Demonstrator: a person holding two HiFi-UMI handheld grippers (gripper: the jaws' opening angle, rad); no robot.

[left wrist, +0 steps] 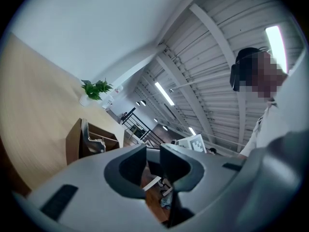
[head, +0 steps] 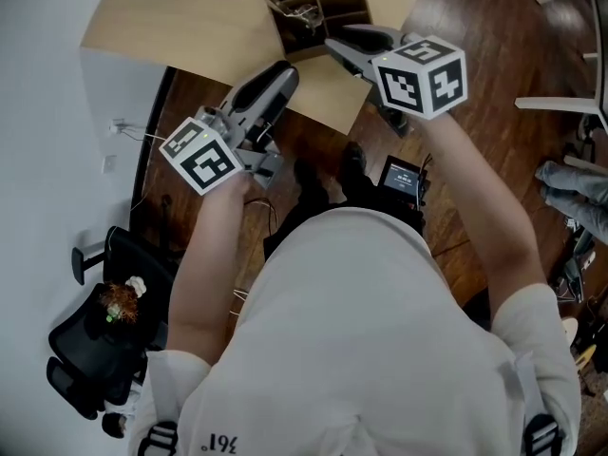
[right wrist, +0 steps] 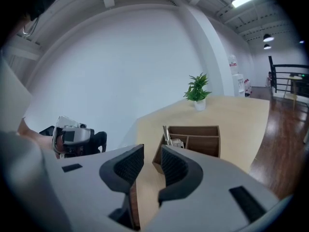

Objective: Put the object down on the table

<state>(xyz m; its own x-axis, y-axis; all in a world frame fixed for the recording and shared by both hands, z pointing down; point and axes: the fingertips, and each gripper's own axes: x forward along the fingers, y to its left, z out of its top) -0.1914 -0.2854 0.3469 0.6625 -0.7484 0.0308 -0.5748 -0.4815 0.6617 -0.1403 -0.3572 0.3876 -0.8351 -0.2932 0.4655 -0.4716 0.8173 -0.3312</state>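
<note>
The table (head: 180, 12) is seen in pale beige wood grain, and the divided box (head: 318, 12) on it in darker brown. The left gripper (head: 282, 72) and the right gripper (head: 334, 46) are finished in light grey, with black ribbed pads (right wrist: 127, 168). Each marker cube (head: 199, 153) is printed white with black squares. The floor (head: 494, 55) is laid in reddish-brown planks. A green plant (right wrist: 197, 88) is potted in white.

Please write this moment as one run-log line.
left tool: open, empty | right tool: open, empty, pointing at wooden box | wooden box: on table
</note>
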